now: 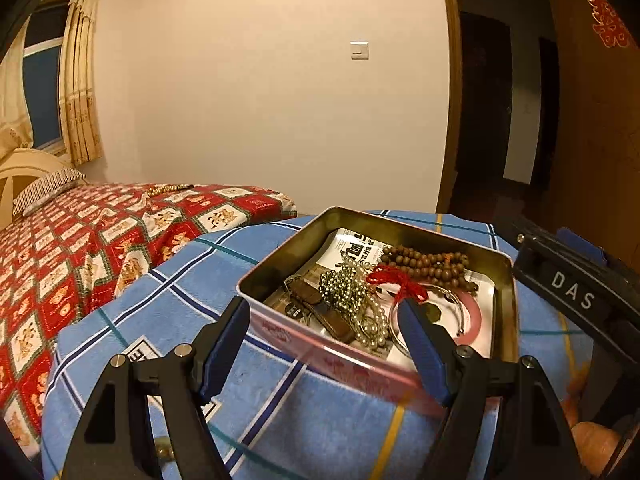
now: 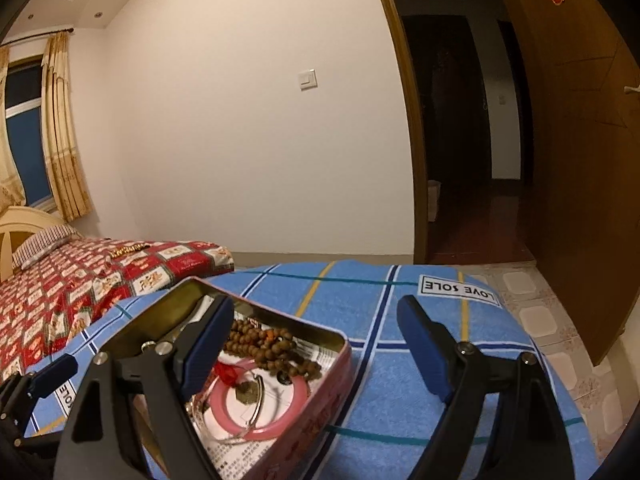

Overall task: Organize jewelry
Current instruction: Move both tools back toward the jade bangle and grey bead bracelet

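Inside the open metal tin (image 1: 505,300) the jewelry lies in a loose heap on printed paper: a string of brown wooden beads (image 1: 428,262) at the far side, a red knotted cord (image 1: 394,280) just in front of it, a pearl strand (image 1: 370,320) tangled with a metallic ball chain (image 1: 344,286), a brown leather strap (image 1: 320,308) to their left, and a pink bangle (image 1: 478,316) with a thin silver bangle (image 1: 452,300) lying over it on the right. The tin rests on a blue plaid blanket (image 1: 180,280).

The left gripper (image 1: 324,340) hangs at the tin's near edge with its fingers spread wide and nothing between them; one blue pad (image 1: 420,344) reaches over the bangles. The right gripper (image 2: 316,344) is also spread wide and holds nothing, its left pad above the tin and its right pad (image 2: 420,344) over bare blanket.

Beyond stand a bed with a red patterned cover (image 1: 100,240) and an open wooden door (image 2: 580,160).
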Available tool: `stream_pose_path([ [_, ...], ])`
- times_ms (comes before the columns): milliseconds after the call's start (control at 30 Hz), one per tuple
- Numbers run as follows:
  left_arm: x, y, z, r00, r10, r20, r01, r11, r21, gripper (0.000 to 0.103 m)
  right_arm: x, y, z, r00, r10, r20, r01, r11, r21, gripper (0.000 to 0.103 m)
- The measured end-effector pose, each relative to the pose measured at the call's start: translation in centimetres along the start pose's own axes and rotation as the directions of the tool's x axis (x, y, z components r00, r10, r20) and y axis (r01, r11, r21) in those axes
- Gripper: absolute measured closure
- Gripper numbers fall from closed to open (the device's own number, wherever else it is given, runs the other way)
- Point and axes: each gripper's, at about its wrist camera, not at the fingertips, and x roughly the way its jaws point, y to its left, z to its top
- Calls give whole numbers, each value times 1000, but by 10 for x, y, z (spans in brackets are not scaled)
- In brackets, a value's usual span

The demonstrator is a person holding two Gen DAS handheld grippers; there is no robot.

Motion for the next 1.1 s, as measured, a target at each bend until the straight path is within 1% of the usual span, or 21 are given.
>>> stream_pose_path([
  [133, -8, -1, -5, 1000, 15, 5, -15, 1000, 18, 27, -12, 5, -6, 1000, -5, 0, 5, 1000, -17, 17],
  [333, -20, 3, -12, 1000, 15, 8, -15, 1000, 22, 27, -30, 8, -16, 1000, -3, -6, 3, 1000, -15, 17],
  [500, -29, 4, -19, 1000, 11, 6, -11, 1000, 25, 27, -40, 12, -23, 1000, 12, -19, -13, 1000, -7, 17],
  [867, -46, 9, -30, 1000, 1, 0, -1, 1000, 27, 26, -61, 40, -36, 999, 49, -17, -50, 996, -77, 17],
  [1100, -56, 18, -36, 1000, 1, -11, 0, 1000, 15, 27, -70, 46, -41, 997, 77, -28, -79, 995, -69, 17],
])
